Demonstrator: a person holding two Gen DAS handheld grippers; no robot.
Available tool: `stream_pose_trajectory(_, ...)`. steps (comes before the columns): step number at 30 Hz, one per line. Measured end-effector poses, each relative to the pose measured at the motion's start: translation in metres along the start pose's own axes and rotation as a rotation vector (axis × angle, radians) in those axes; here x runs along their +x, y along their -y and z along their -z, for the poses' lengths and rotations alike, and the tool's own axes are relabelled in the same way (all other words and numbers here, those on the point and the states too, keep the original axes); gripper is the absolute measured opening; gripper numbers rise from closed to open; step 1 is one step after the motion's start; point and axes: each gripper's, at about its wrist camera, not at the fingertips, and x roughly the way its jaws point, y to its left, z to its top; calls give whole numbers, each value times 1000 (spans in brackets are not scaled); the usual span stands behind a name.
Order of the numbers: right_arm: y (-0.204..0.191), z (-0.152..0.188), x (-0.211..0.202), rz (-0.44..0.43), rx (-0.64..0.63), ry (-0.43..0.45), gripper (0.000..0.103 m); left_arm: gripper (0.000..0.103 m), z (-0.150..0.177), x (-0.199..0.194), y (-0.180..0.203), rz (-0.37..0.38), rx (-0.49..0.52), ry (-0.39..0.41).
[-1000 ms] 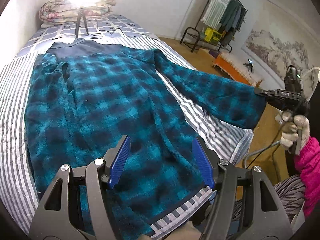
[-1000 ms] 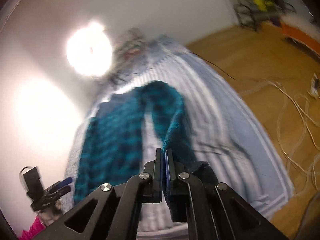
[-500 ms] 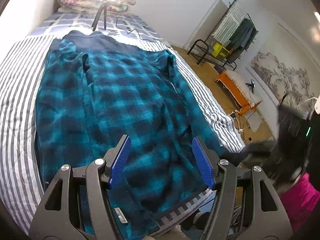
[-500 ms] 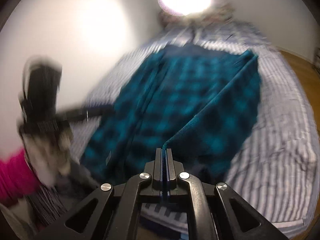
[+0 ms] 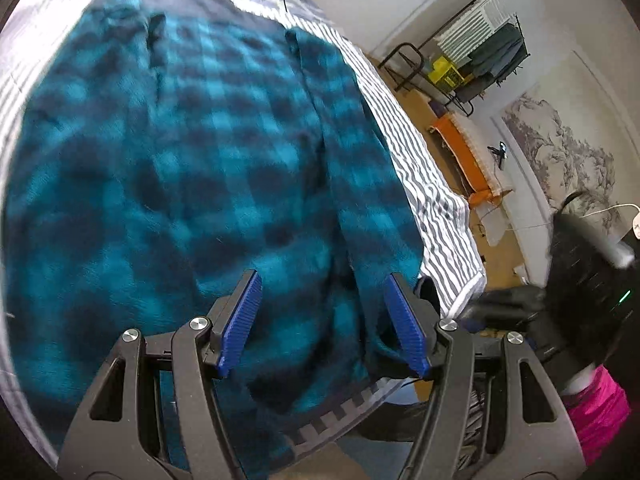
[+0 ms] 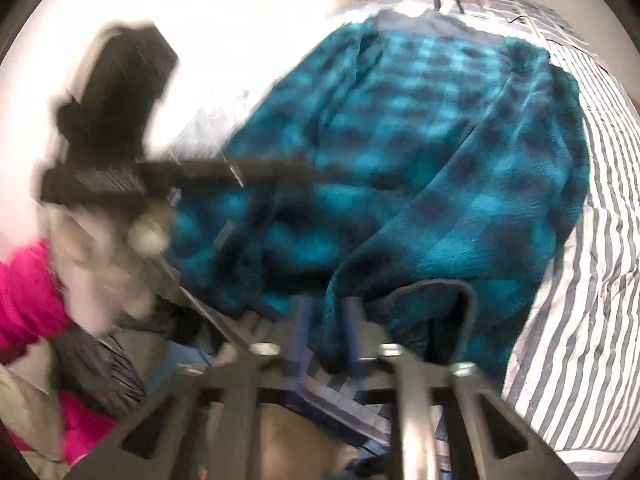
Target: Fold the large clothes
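The bed (image 5: 436, 184), under a striped cover, carries a teal checked fleece jacket (image 5: 180, 168) spread flat, hem toward the near edge. Its sleeve (image 6: 472, 208) lies folded in along the body, the cuff (image 6: 436, 300) just ahead of the right gripper (image 6: 326, 332). That gripper's jaws have just been opening; they stand narrowly apart with fleece between them, seemingly let go. The left gripper (image 5: 324, 320) hovers over the hem, jaws wide and empty. The jacket looks thick, soft, floppy and grippy, not fragile; I would pinch it at hem corners or shoulder seams.
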Motion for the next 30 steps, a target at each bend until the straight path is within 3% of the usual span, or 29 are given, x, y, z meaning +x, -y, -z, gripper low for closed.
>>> stream_pose_trajectory(5,31,-12,-51,-64,85,143,41,66,3,26,11,56,-10,-53)
stream_pose_trajectory(8,66,-16,-65,-27,200,200,45,66,4,42,13,76,-31,-86)
stream_pose_trajectory(10,91,-17,-59,-1,277,191,44,63,6,52,11,93,-55,-103)
stream_pose_trajectory(12,109,-17,-46,27,324,151,43,46,6,58,7,112,-75,-121)
stream_pose_trajectory(13,115,-16,-39,35,333,127,43,29,6,60,5,125,-87,-129)
stream_pose_trajectory(15,126,-16,-30,51,350,103,43,13,6,62,3,143,-106,-134)
stream_pose_trajectory(18,145,-19,-18,45,417,108,43,7,6,59,4,151,-95,-120)
stream_pose_trajectory(20,154,-21,-17,29,445,126,43,7,7,57,5,155,-86,-114)
stream_pose_trajectory(23,161,-31,-6,9,444,114,9,7,8,51,7,141,-65,-99)
stream_pose_trajectory(25,156,-37,-4,30,414,105,7,7,7,47,6,119,-65,-89)
stream_pose_trajectory(28,148,-44,-13,29,375,133,7,30,7,45,-3,127,-112,-98)
stream_pose_trajectory(30,149,-46,-22,38,375,157,7,33,9,48,-11,140,-150,-110)
